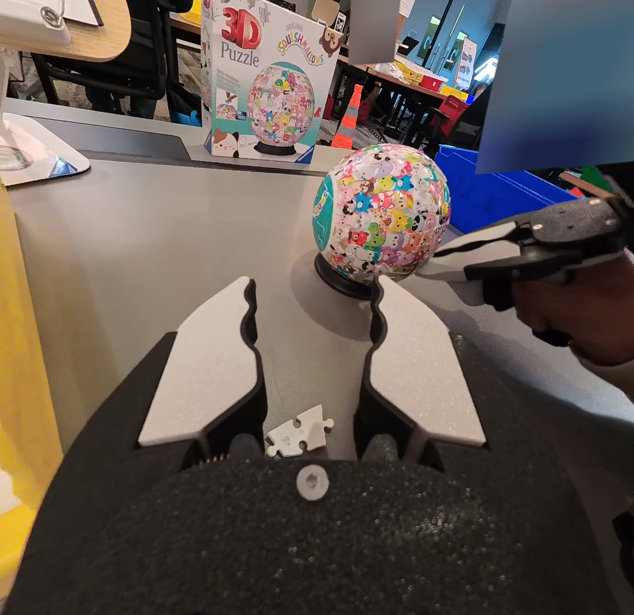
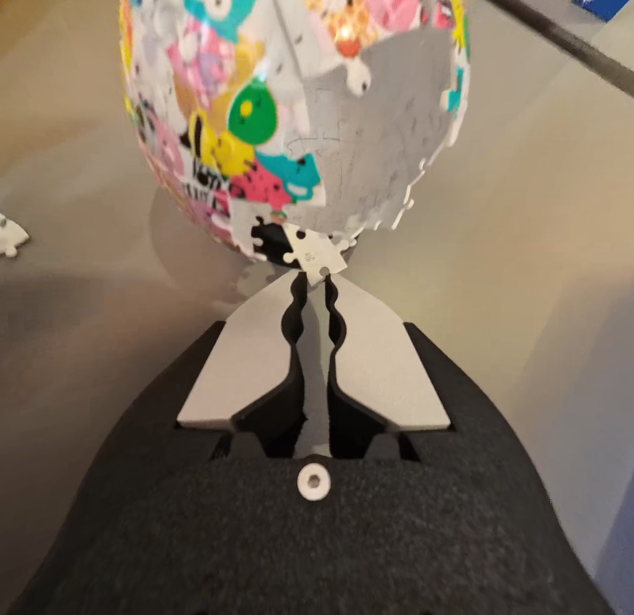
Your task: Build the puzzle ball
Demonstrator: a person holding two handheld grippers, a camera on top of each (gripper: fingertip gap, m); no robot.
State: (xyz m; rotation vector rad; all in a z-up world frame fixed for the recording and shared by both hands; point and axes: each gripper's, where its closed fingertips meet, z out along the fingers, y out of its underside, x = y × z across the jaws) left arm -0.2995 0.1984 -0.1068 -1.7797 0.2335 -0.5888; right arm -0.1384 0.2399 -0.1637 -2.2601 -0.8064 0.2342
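The colourful puzzle ball [image 1: 380, 214] sits on a black ring stand [image 1: 339, 282] on the grey table. In the right wrist view the ball [image 2: 240, 118] shows a large opening [image 2: 377, 135] with its grey inside visible. My right gripper [image 2: 315, 279] is shut on a grey-backed puzzle piece [image 2: 319, 251], held at the lower edge of the opening. It also shows in the left wrist view [image 1: 432, 262], at the ball's lower right. My left gripper [image 1: 314, 286] is open and empty, just left of the stand. A loose piece [image 1: 298, 433] lies face down between its fingers' bases.
The puzzle box [image 1: 264, 76] stands upright behind the ball. A blue bin [image 1: 497, 186] is at the right beyond the table edge. A white sheet [image 1: 37, 145] lies at the far left. Another loose piece [image 2: 10, 238] lies on the table left of the ball. Spacing between my two grippers at the tips: around 20 cm.
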